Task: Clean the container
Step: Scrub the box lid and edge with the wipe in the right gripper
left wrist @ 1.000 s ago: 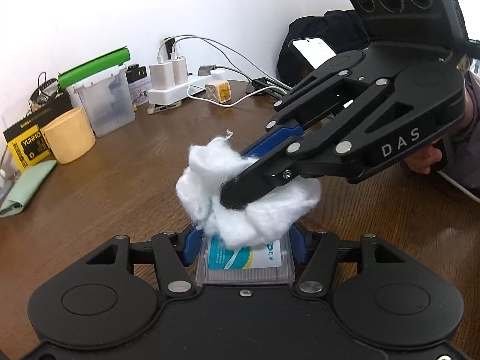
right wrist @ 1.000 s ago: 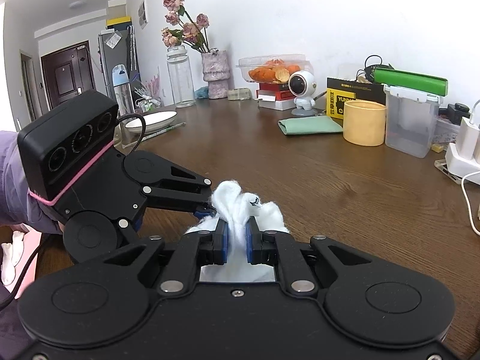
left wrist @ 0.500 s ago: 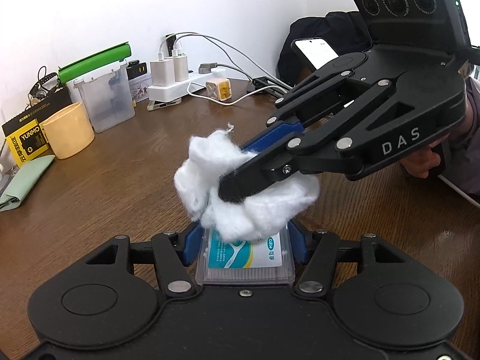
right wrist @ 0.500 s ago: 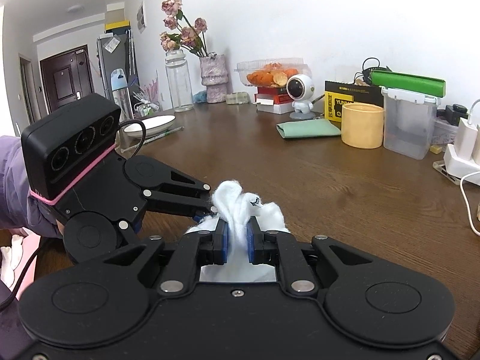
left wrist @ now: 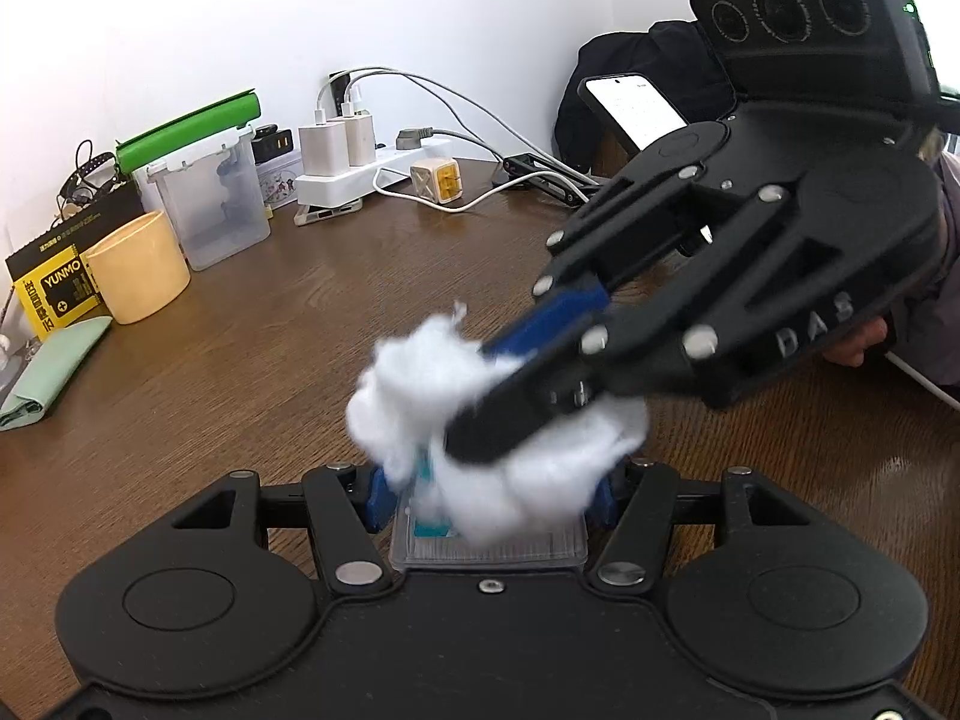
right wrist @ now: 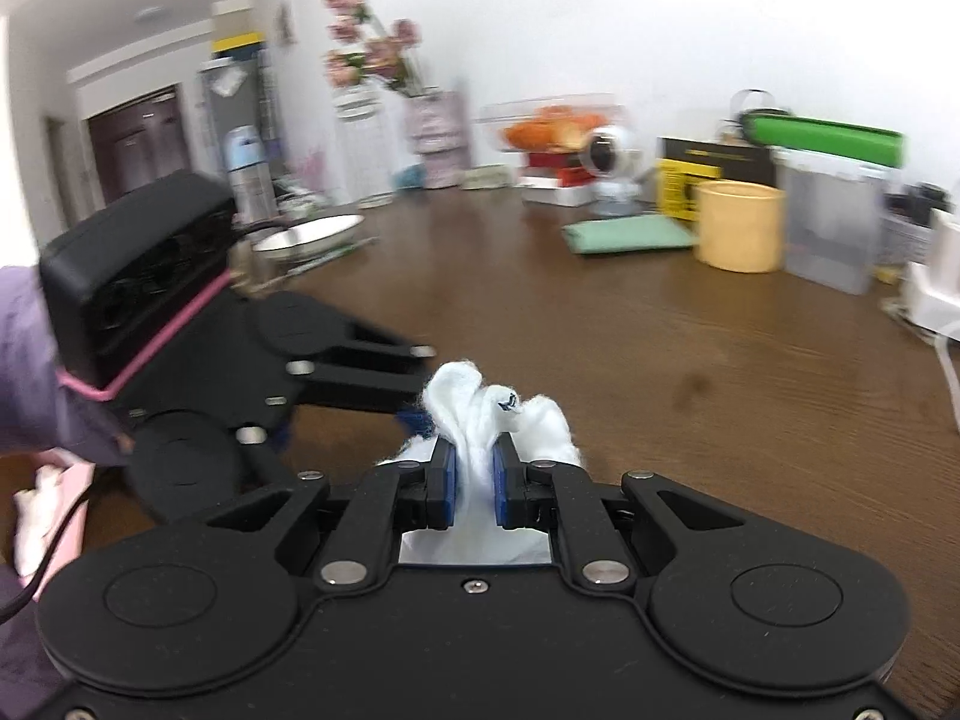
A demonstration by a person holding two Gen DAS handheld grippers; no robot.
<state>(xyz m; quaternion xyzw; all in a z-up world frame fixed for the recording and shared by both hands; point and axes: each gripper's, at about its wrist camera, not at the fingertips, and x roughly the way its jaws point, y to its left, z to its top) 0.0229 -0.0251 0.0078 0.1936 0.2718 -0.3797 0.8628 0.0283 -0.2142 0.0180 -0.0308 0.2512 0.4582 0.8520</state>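
1. Step in hand: wiping. By my reading the cleaning is under way, with a wad of white cotton pressed onto the small clear container. Motion blur on the wad in the left wrist view suggests a rubbing stroke.
2. Container: a flat transparent plastic box with a teal-printed label, held above the brown wooden bench, not resting on it. Most of its top face is hidden by the wad; only the near edge and a strip of label show.
3. Left claw: clenched on the container, a blue pad touching each side of it, the opening about as wide as the box.
4. Right claw: narrowed to a slim gap and gripping the cotton wad, which bulges out past the blue fingertips. In the left wrist view the right claw comes in from the upper right, buried in the wad directly over the box.
5. Next move, as a judgement: carry the wad across the covered face while the left claw keeps the box steady; the grip on the cotton needs to stay firm, since loose fibres could shed or the wad could pull free.
6. Whether the container is already clean cannot be told.
7. Bystanders on the bench, well apart from the work: yellow cup, frosted tub with green lid, folded green cloth, white power strip
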